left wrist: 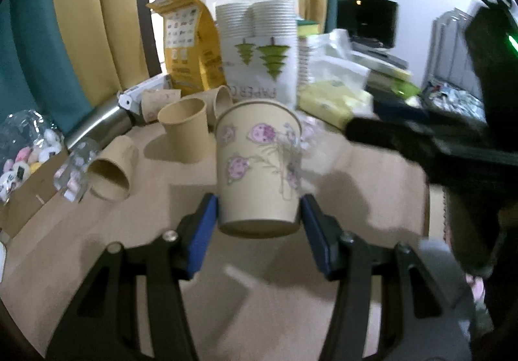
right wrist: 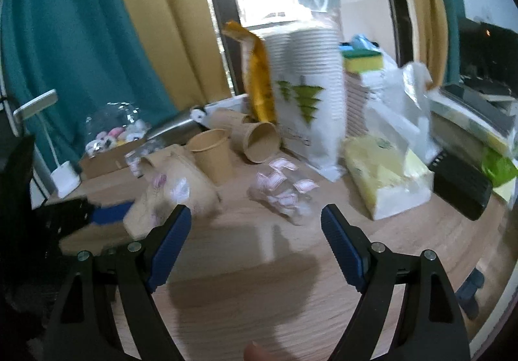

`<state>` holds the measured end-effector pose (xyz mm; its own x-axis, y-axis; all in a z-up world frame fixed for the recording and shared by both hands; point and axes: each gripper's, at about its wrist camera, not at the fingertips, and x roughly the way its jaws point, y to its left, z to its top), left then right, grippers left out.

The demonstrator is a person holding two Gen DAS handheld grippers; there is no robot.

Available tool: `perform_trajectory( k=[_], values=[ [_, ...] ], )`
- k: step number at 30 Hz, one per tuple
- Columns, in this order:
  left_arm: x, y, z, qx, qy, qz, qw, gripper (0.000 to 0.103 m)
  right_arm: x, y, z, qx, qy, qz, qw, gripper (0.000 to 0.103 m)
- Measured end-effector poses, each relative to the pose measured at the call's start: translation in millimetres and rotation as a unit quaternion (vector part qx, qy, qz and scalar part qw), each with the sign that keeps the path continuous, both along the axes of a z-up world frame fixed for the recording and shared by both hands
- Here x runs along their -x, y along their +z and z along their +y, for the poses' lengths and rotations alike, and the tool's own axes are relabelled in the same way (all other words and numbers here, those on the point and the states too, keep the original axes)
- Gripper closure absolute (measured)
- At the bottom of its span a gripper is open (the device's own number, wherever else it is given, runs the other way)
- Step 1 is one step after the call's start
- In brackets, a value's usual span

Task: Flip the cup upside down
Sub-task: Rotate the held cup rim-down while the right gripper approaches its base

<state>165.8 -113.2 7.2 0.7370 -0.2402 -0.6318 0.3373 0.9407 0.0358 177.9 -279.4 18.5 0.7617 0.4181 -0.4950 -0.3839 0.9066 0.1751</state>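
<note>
A tan paper cup with pink flower drawings is held between the blue pads of my left gripper, gripped near its base, mouth pointing away and up, lifted above the wooden table. In the right wrist view the same cup appears blurred and tilted at the left, with the left gripper's blue pad beside it. My right gripper is open and empty, above the table, to the right of the cup. Its black body shows in the left wrist view.
Plain tan cups stand and lie at the back left. A white paper-cup bag, a yellow bag, a yellow tissue pack, small sachets and a box of sweets crowd the back.
</note>
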Motion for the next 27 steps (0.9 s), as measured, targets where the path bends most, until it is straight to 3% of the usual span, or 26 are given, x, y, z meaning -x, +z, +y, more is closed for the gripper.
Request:
perform_trajectory(
  k=[6,11,17,22,27],
  values=[
    [61,-1,23,0.022,-0.012,-0.008,0.9997,0.048,25,9,35,0.021,0.029,0.003,0.999,0.018],
    [94,1,46,0.051,-0.001,-0.018,0.9985,0.048,39,-2,62,0.031,0.051,0.034,0.998,0.018],
    [110,-1,58,0.032,0.004,-0.026,0.9991,0.048,55,4,85,0.058,0.08,0.05,0.994,0.018],
    [112,0,52,-0.003,-0.012,-0.04,0.9991,0.048,73,32,114,0.094,0.171,0.074,0.978,0.018],
    [118,2,50,0.004,-0.023,-0.047,0.9986,0.048,88,33,142,0.135,0.231,0.079,0.96,0.018]
  ],
)
